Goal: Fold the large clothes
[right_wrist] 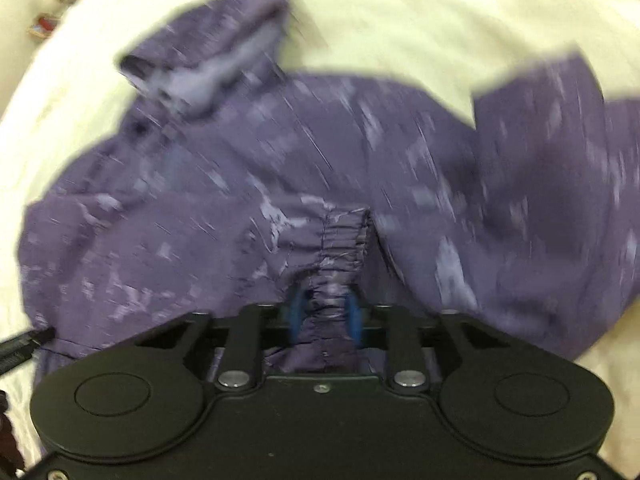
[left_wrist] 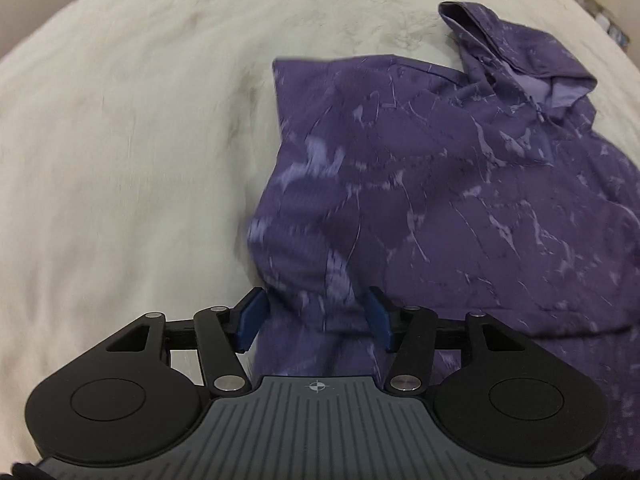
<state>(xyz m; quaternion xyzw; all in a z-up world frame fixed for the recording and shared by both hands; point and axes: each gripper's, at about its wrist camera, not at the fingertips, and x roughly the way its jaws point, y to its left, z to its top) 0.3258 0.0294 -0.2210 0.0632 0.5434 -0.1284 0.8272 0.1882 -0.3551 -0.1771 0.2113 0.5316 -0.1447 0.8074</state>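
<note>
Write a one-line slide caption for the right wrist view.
Right tool pinching the gathered elastic cuff of a purple hooded jacket spread on a cream bedcover.
</note>
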